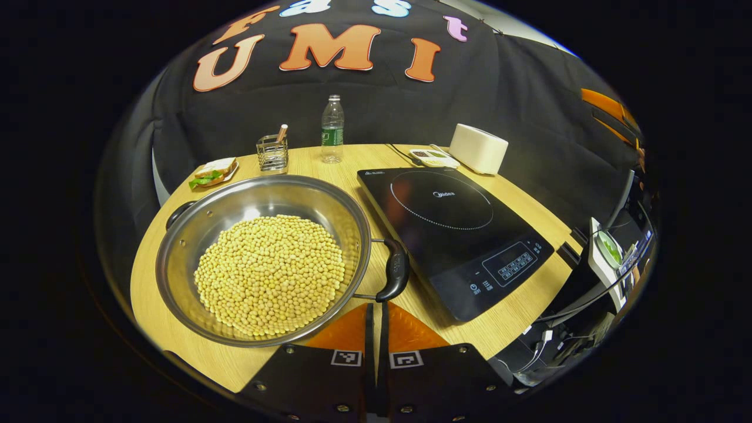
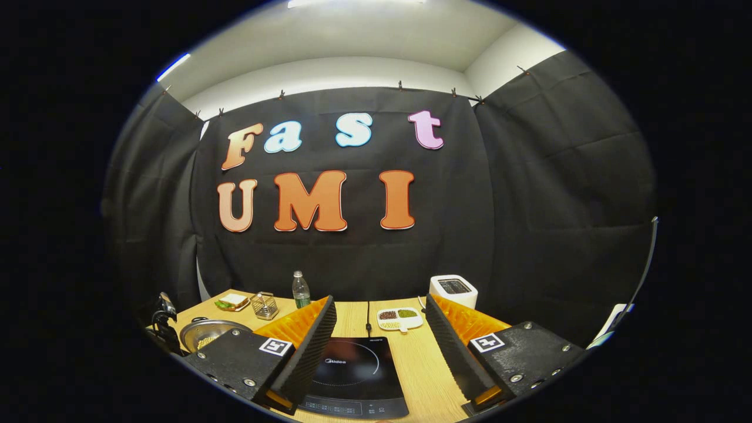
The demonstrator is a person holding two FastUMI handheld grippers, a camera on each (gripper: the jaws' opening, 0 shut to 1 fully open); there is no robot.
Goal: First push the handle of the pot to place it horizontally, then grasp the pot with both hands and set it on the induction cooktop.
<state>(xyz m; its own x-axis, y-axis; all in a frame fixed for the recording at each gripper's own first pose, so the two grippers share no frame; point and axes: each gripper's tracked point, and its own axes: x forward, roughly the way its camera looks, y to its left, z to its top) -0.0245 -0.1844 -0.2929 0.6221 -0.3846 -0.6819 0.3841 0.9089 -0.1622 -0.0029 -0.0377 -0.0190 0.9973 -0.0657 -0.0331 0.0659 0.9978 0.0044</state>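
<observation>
We are at the handle push—our left gripper [image 1: 376, 329], fingers pressed together, sits just short of the pot [image 1: 264, 258] handle [image 1: 398, 270] beside the induction cooktop [image 1: 455, 235], while our right gripper [image 2: 376, 346] hangs wide over it—so next we nudge sideways.

Pot [image 2: 211, 332] partly behind right tongs' finger [image 2: 296, 346]; cooktop [image 2: 352, 376] front cut off

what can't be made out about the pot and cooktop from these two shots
- Pot, right gripper view: mostly hidden behind the right gripper, handles unseen.
- Induction cooktop, right gripper view: front edge cut off, sides covered by the fingers.
- Pot's far handle, left gripper view: partly hidden behind the rim.
</observation>
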